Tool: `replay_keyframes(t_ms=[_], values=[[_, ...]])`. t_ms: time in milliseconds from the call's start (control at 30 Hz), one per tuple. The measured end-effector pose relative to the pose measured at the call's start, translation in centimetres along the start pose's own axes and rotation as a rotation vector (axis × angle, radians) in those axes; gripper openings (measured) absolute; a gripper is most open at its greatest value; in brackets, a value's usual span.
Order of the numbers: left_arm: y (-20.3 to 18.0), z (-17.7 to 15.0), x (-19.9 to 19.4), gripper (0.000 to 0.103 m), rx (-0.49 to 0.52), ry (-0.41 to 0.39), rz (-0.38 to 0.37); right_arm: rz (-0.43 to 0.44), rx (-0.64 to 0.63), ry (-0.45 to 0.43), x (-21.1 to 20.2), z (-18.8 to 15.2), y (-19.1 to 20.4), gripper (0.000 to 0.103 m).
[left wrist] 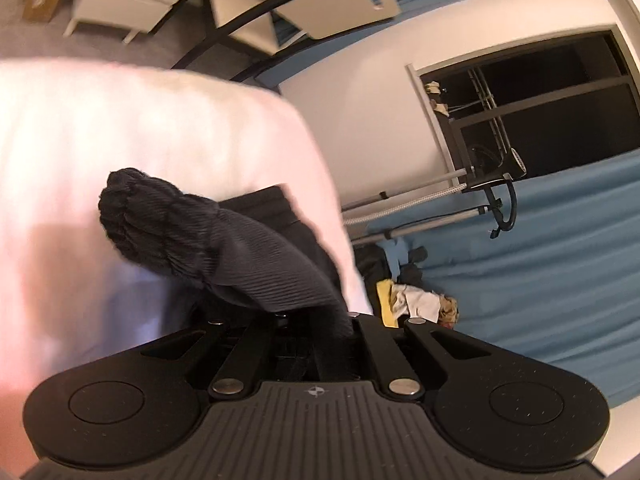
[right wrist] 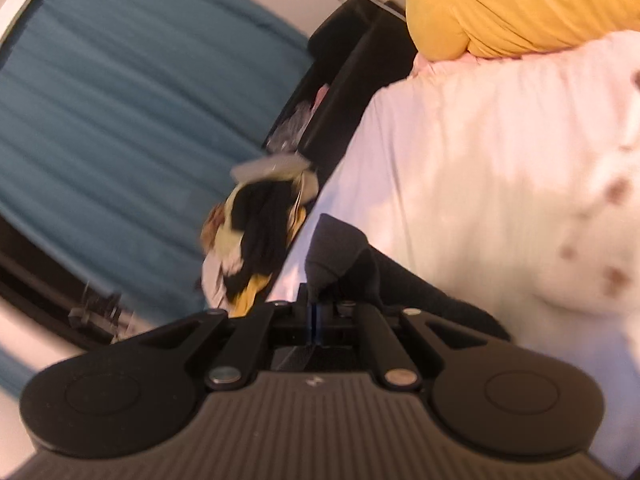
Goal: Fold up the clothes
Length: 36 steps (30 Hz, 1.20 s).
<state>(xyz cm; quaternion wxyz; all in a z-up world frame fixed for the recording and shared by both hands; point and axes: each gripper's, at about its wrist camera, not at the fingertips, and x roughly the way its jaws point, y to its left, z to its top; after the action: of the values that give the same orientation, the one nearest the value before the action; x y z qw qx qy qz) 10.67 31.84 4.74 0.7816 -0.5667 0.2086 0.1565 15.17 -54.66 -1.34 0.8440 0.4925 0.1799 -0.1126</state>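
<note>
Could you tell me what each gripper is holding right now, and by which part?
Both grip a dark ribbed garment: the left gripper is shut on bunched fabric near a cuff-like end, the right gripper on an edge fold.

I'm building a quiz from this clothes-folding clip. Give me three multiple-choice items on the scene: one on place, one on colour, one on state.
1. Where does the heap of mixed clothes lie?
A. beside the bed, by the blue curtain
B. on the yellow pillow
C. on a chair

2. What colour is the garment held?
A. red
B. dark, near black
C. white

3. The left tongs are:
A. wide open
B. shut on the garment
C. out of view

Answers:
A, the heap lies off the bed's edge.
B, the ribbed garment looks near black.
B, the left tongs pinch its cloth.
</note>
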Motion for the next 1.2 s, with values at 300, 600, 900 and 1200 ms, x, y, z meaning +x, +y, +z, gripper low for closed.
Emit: replay_keyframes(t_ms=[300,600,900,1200], values=[[-7.5,1.9,15.1,0.004,0.131,0.01,0.154,-0.193,-0.105,0.003,17.2,-0.6,2.8,0.003],[-6.8,0.4,25.5,0.016,0.243,0.025,0.252,-0.252,-0.3,0.051,25.5,-2.4,1.4,0.007],[-4.3,-4.1,15.4,0.077,0.35,-0.039,-0.012,-0.075,-0.336,0.022,19.2,-4.5,2.0,0.049],[3.3,-11.1,7.3,0.09,0.163,-0.022,-0.089,0.014,-0.255,0.108,10.0,-10.0,2.9,0.056]])
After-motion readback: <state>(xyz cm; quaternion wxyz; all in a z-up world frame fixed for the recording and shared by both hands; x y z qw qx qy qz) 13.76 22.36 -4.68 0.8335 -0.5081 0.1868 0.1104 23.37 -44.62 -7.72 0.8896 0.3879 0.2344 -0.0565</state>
